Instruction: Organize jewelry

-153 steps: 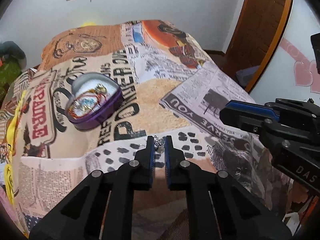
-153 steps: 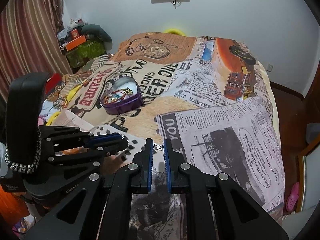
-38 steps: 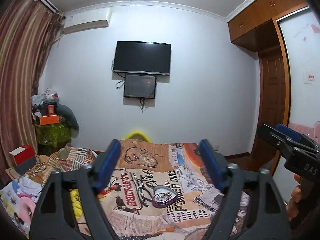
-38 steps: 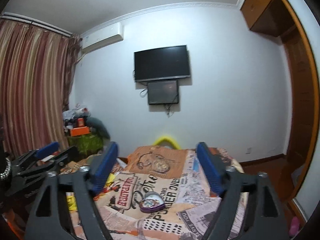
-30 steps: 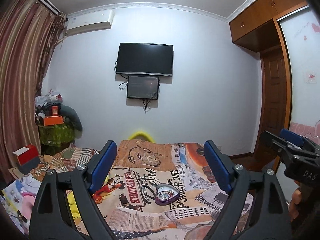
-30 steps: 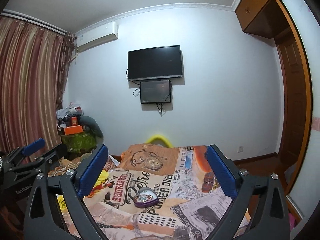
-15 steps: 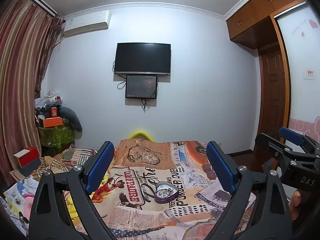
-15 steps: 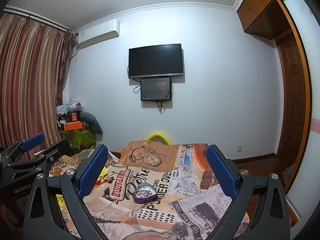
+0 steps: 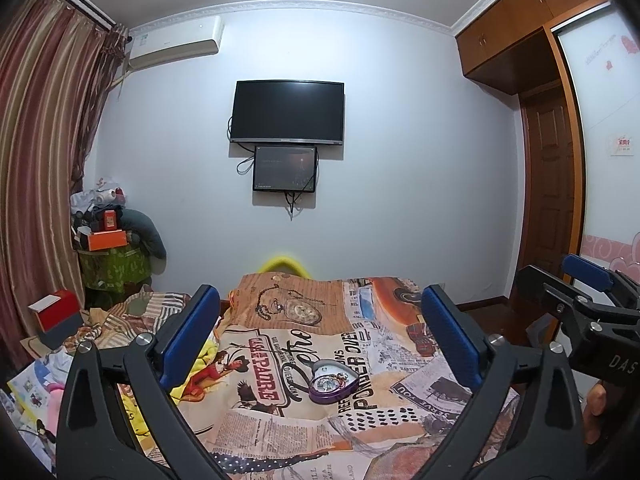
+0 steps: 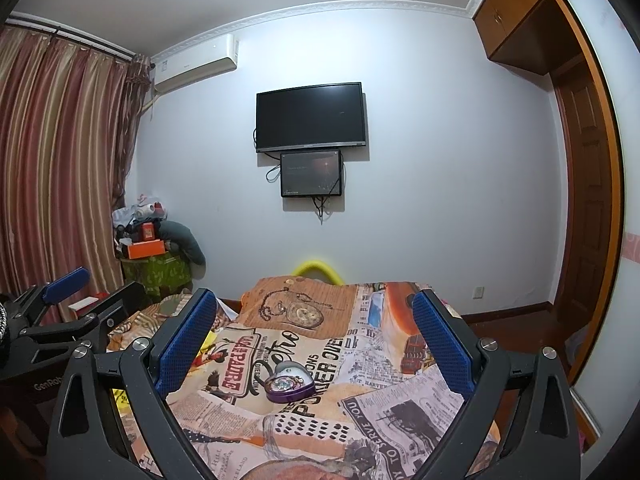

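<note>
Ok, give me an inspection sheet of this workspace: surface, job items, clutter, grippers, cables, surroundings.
Surface: bed with a newspaper-print cover, wrinkled.
Job's things: purple heart-shaped tin, open, jewelry inside, resting on the cover.
Clutter: pile of boxes and bags by the curtain; clothes beside the bed.
Grippers: left hand-held gripper open, holding nothing; right hand-held gripper open, holding nothing; both raised clear of the bed.
Cables: wires dangling below the small screen.
Surroundings: television, air conditioner, wooden door.
</note>
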The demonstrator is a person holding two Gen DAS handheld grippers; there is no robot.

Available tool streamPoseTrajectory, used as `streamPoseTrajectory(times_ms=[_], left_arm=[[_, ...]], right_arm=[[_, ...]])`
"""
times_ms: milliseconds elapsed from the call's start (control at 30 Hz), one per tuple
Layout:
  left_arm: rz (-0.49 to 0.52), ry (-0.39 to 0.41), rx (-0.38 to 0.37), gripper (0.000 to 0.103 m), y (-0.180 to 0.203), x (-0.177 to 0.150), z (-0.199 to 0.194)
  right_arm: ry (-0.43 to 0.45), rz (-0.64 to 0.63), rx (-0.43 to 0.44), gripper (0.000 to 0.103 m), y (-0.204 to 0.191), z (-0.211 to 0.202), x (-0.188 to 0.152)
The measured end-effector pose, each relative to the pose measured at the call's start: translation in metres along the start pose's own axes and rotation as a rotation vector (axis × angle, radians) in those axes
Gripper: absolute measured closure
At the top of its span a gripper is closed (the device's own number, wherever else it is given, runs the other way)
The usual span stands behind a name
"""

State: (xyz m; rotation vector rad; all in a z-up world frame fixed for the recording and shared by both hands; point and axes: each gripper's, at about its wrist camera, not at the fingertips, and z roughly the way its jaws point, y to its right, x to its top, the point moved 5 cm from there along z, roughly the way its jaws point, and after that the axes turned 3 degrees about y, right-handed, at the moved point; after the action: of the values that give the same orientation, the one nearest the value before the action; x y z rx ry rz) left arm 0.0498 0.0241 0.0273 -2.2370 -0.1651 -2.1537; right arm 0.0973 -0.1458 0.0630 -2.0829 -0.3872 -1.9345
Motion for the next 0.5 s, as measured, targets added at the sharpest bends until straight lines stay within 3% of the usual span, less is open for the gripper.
streamPoseTrajectory(times_ms=[500], left_arm=[[-0.007, -0.02, -0.017, 0.002, -0.0008, -0.0024, 0.0032]], right_arm=[[-0.022, 0.007, -0.006, 0.005, 0.0007, 0.0008, -0.0023]])
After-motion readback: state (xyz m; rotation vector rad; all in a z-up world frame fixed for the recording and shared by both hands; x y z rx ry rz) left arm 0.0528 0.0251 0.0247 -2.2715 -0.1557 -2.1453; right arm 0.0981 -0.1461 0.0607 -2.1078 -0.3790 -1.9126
